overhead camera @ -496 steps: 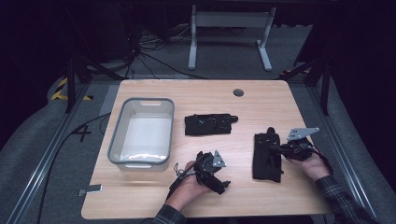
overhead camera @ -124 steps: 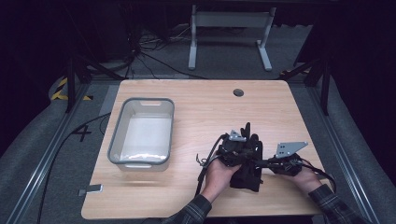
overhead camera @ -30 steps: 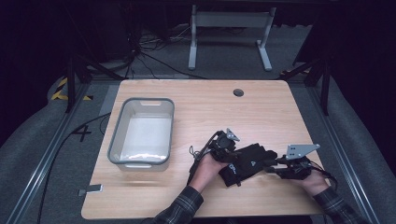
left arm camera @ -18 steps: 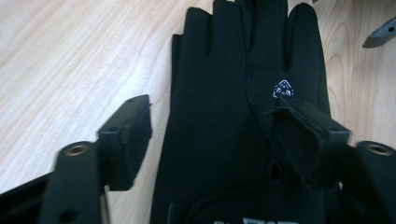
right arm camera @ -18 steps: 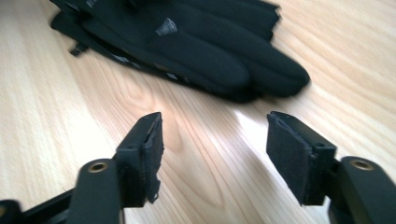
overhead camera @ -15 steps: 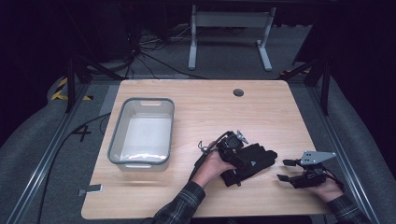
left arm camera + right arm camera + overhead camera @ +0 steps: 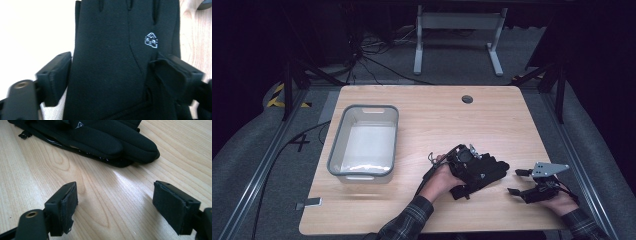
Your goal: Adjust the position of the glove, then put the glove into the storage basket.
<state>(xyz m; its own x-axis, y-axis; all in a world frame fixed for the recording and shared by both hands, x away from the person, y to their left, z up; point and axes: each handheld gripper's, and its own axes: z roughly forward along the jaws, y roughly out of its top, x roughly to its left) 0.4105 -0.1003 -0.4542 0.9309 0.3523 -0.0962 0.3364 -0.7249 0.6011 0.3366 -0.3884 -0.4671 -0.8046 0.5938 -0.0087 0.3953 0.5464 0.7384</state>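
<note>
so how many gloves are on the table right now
2, stacked as one black pile right of the grey bin: the top glove under the left gripper, the second glove beneath it, mostly hidden.

Right tool (image 7: pixel 113 202): jaws apart, just been opening, nothing between them, low over bare wooden worktop (image 7: pixel 105 195). Black gloves (image 7: pixel 105 137) lie stacked ahead, fingertips toward the right, untouched.
</note>
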